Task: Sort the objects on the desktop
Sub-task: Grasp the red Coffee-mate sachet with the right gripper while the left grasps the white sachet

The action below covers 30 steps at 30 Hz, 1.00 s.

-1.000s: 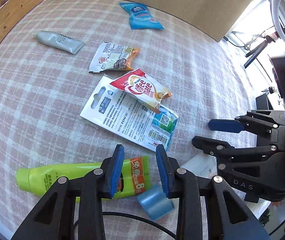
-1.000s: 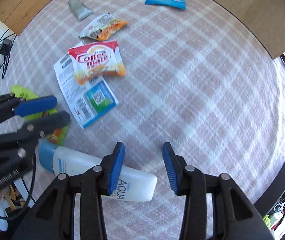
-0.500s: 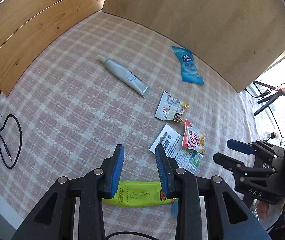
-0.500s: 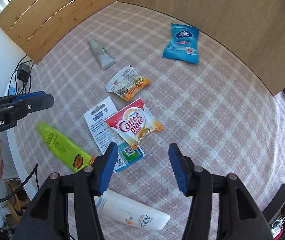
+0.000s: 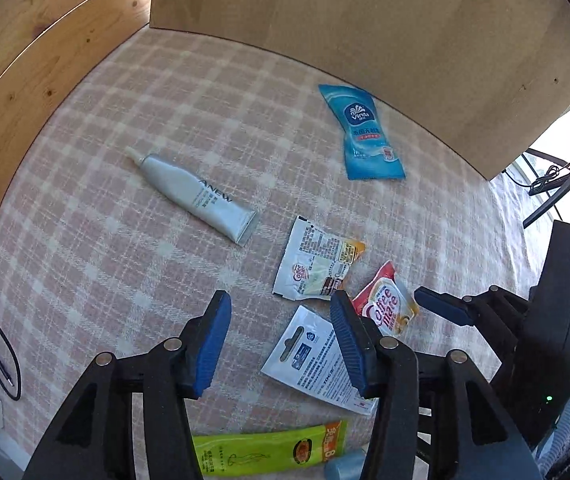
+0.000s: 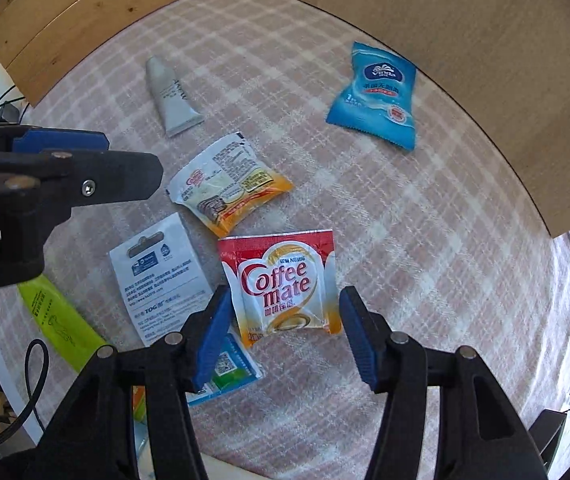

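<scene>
We see the red Coffee mate sachet [image 6: 285,284] lying flat on the checked tablecloth [image 6: 425,240], framed between the blue pads of the right gripper [image 6: 283,336] in the right wrist view. The pads stand spread, apart from the sachet, nothing pinched. Log and frames agree the jaws have just been opening, though barely in the last moment. The sachet's lower left corner overlaps a white hang-tab card pack [image 6: 161,272] at its 8 o'clock. At 11 o'clock of the sachet, nearly touching, lies a second, crumpled white-and-orange sachet [image 6: 225,184]. Further out at 11 o'clock we mark a silver ANEW tube [image 6: 171,100], and at 1 o'clock, well apart, a blue Vinda tissue pack [image 6: 377,96] near the wooden back panel [image 6: 465,40].

The left gripper [image 5: 277,344] also stands spread and empty, hovering over bare cloth with the card pack [image 5: 317,364] partly behind its right finger. Its jaws have just been opening. In the left wrist view the Coffee mate sachet [image 5: 387,306] sits at 3 o'clock of that gripper, the crumpled sachet [image 5: 317,268] at 1 o'clock, the silver tube [image 5: 197,196] at 11 o'clock, the tissue pack [image 5: 365,132] at 12 to 1 o'clock. A lime-green tube [image 5: 269,452] lies at 6 o'clock, partly hidden by the fingers, with a blue cap [image 5: 345,468] just beside its end. We see the right gripper [image 5: 443,308] there at 3 o'clock, and the left gripper [image 6: 85,160] at 9 o'clock in the right view.
</scene>
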### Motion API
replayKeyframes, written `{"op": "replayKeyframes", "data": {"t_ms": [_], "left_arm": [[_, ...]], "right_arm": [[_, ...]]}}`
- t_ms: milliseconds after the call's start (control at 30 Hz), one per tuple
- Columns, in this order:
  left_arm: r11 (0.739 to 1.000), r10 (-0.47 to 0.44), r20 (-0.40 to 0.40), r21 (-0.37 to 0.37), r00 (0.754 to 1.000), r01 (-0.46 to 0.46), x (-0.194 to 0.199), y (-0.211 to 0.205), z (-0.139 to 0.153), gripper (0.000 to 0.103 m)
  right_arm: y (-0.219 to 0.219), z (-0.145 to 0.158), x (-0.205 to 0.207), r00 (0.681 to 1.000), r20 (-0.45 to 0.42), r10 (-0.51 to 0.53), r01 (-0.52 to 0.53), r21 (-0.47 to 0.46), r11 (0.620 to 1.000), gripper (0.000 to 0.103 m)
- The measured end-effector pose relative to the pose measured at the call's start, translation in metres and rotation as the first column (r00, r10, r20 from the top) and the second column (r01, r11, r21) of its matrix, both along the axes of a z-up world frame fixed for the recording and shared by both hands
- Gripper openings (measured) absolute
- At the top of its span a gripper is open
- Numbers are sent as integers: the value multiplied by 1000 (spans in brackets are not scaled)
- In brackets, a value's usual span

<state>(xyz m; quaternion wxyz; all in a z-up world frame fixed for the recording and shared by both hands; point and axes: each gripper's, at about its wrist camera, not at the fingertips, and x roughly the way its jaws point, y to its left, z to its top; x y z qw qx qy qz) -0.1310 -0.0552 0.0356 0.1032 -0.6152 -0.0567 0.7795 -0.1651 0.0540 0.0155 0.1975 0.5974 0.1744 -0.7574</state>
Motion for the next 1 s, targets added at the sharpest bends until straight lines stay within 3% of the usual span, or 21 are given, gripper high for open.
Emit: {"op": "replayKeyframes", "data": {"t_ms": [300,500,600,667,700,1000], "left_arm": [[986,-115,29,-116,993,117,-27,49,-25,58],[977,-130,70,-162,989,140,-35,64,-43,62],[970,-149,39,-188,988,154,-32,67,-48,62],[973,-137,27,-181,990,140,-31,64,-49,58],[974,-127,20,-189,992,129,-31,61,-49,49],[993,-53,19,-107,998,54,-25,30,-55,42]], "right_arm": [[31,-2,-33,997,13,-75,76,-37,996,54],[27,-6,-50,997,16,-73,74,-40,996,56],[28,-6,-60,996,25,-91,92,-52,994,54],[29,-5,-64,995,24,-98,99,-50,994,47],[30,-4,-66,994,26,-105,106,-52,993,44],[53,0,-89,968,120,-222,240,-161,957,36]]}}
